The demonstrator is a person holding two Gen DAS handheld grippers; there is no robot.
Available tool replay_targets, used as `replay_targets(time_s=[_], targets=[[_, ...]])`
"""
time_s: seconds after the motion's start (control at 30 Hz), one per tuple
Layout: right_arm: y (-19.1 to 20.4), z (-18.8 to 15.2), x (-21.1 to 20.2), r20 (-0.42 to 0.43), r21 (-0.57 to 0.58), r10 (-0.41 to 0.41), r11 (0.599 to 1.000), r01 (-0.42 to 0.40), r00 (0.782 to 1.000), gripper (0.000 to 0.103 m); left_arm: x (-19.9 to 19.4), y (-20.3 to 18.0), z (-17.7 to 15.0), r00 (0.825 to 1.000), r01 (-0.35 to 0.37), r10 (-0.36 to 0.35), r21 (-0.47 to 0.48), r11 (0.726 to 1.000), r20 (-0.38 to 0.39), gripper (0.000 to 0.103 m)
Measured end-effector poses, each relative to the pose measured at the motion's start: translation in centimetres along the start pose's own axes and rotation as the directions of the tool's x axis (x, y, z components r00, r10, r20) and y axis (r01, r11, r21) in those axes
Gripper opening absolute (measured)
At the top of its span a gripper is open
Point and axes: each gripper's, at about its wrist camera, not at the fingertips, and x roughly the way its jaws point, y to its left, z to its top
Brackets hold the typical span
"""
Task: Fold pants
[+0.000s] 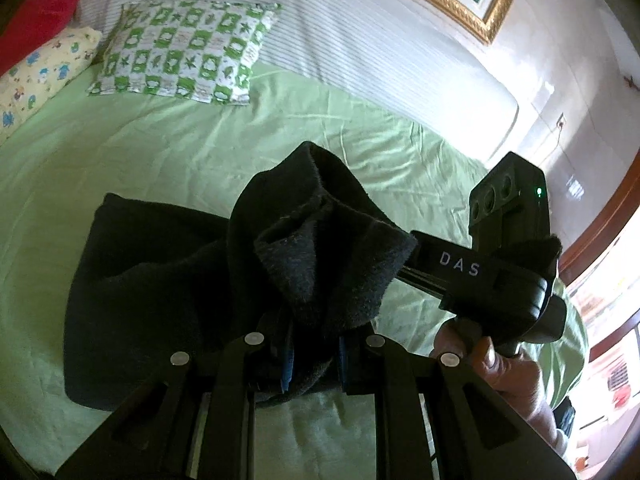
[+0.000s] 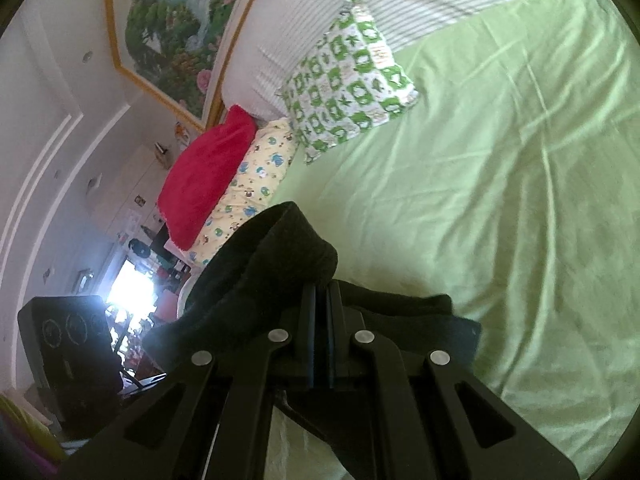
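The black fleece pants [image 1: 160,276] lie partly on the light green bed sheet [image 1: 160,152], with one end lifted. My left gripper [image 1: 314,360] is shut on a bunched edge of the pants, which rises in front of it. My right gripper [image 2: 320,344] is shut on another edge of the pants [image 2: 272,272], held above the sheet [image 2: 500,200]. The right gripper's body [image 1: 496,276], marked DAS, shows in the left wrist view to the right, held by a hand [image 1: 492,364]. The left gripper's body [image 2: 68,352] shows at lower left in the right wrist view.
A green-and-white patterned pillow [image 1: 184,52], a yellow printed pillow [image 1: 40,76] and a red pillow [image 1: 36,20] lie at the head of the bed against a striped white bolster [image 1: 340,24]. A gold-framed painting [image 2: 180,28] hangs on the wall.
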Motion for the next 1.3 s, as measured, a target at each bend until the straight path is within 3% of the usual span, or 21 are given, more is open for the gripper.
replay_targets(time_s=[0.27, 0.4, 0.43, 0.47, 0.5, 0.53, 0.57, 0.7, 0.87, 1.1, 1.3], targets=[[-1.6, -0.9, -2.6, 0.077, 0.060, -0.112, 0.992, 0.107, 0.991, 0.008, 0.8, -0.2, -0.1, 0.999, 0.025, -0.023, 0.047, 0.999, -0.031, 0.019], [-1.7, -1.0, -4.7, 0.107, 0.081, -0.186, 0.981, 0.178, 0.977, 0.010, 0.2, 0.2, -0.2, 0.999, 0.042, -0.040, 0.045, 0.998, -0.030, 0.028], [-1.8, -1.1, -5.0, 0.107, 0.087, -0.204, 0.977, 0.196, 0.973, 0.015, 0.0, 0.3, -0.2, 0.998, 0.048, -0.047, 0.043, 0.998, -0.029, 0.038], [-1.8, -1.2, -5.5, 0.109, 0.099, -0.226, 0.971, 0.215, 0.968, 0.031, -0.3, 0.3, -0.3, 0.997, 0.068, -0.067, 0.039, 0.997, -0.030, 0.047], [-1.8, -1.4, -5.8, 0.116, 0.108, -0.236, 0.969, 0.223, 0.965, 0.041, -0.7, 0.3, -0.4, 0.996, 0.086, -0.086, 0.031, 0.996, -0.026, 0.065], [-1.7, -1.6, -6.3, 0.131, 0.116, -0.239, 0.968, 0.224, 0.962, 0.056, -0.9, 0.3, -0.4, 0.995, 0.096, -0.096, 0.026, 0.995, -0.017, 0.069], [-1.5, -1.7, -6.7, 0.146, 0.122, -0.240, 0.967, 0.223, 0.960, 0.062, -1.4, 0.1, -0.5, 0.994, 0.108, -0.108, 0.027, 0.994, -0.003, 0.069], [-0.4, -2.3, -7.9, 0.186, 0.134, -0.250, 0.965, 0.227, 0.950, 0.063, -2.5, -0.4, -0.7, 0.993, 0.116, -0.116, 0.054, 0.992, 0.010, 0.069], [1.5, -2.8, -8.7, 0.212, 0.116, -0.272, 0.961, 0.253, 0.938, 0.067, -3.9, 0.6, -0.9, 0.992, 0.123, -0.124, 0.022, 0.992, 0.021, 0.069], [4.8, -3.3, -8.3, 0.228, 0.062, -0.297, 0.955, 0.291, 0.927, 0.072, -6.0, 3.3, -0.6, 0.996, 0.076, -0.074, -0.026, 0.997, 0.056, 0.070], [7.4, -3.7, -7.4, 0.227, 0.024, -0.356, 0.933, 0.360, 0.907, 0.084, -7.1, 6.0, -0.3, 0.997, 0.036, -0.030, -0.077, 0.996, 0.075, 0.072]])
